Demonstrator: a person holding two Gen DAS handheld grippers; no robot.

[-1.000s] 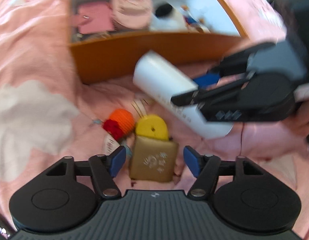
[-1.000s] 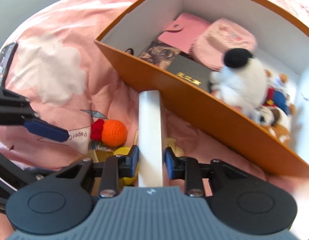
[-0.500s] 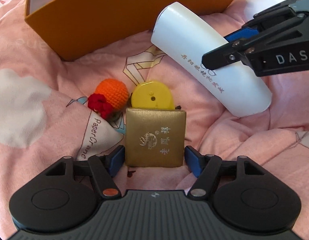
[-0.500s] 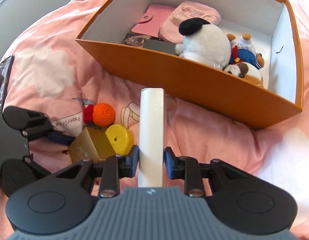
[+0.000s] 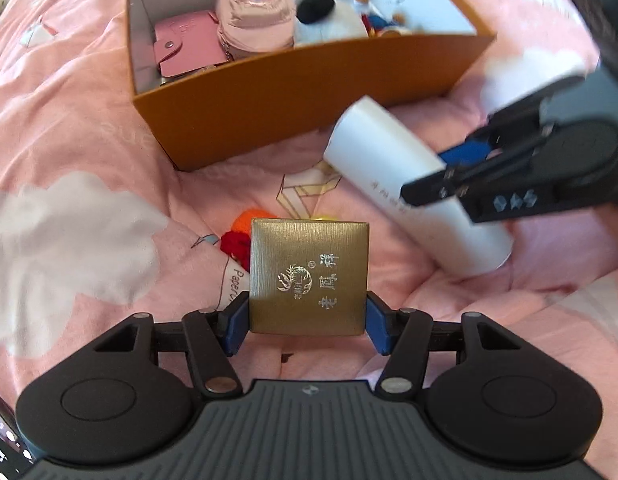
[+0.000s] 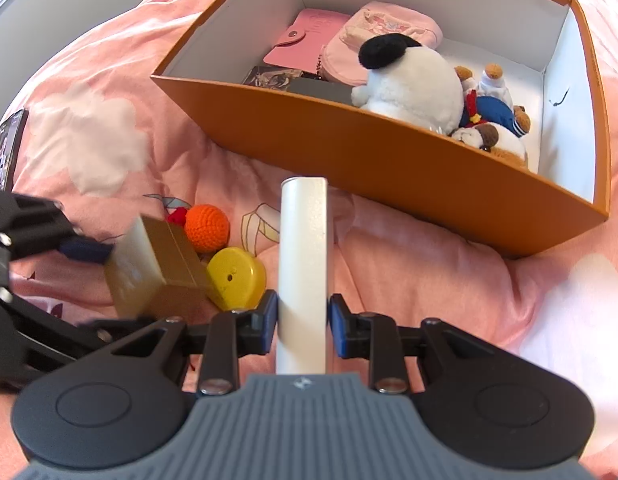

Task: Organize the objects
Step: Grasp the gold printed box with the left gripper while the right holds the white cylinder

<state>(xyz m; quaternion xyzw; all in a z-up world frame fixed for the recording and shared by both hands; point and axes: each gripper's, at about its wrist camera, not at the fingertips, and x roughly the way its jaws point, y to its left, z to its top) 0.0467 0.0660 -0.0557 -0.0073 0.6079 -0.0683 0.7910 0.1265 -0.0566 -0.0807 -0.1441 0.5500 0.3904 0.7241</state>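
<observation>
- Left gripper [image 5: 307,322] is clamped on the gold box [image 5: 309,276], now lifted off the pink quilt [image 5: 89,120]; half a second ago it still lay there.
- Right gripper [image 6: 302,316] stays closed on the white tube [image 6: 303,264], frame centre.
- Both look ready for the orange box [image 6: 389,152], upper right.
- Orange ball [image 6: 207,227] and yellow disc [image 6: 237,278] remain out.

Right gripper [image 6: 301,316] is clamped on a white tube [image 6: 303,264] pointing toward the orange box [image 6: 373,148]. Off to the left, the left gripper [image 6: 85,250] pinches a gold box [image 6: 157,270], right beside a yellow disc [image 6: 237,276] and an orange crochet ball [image 6: 207,227].
</observation>
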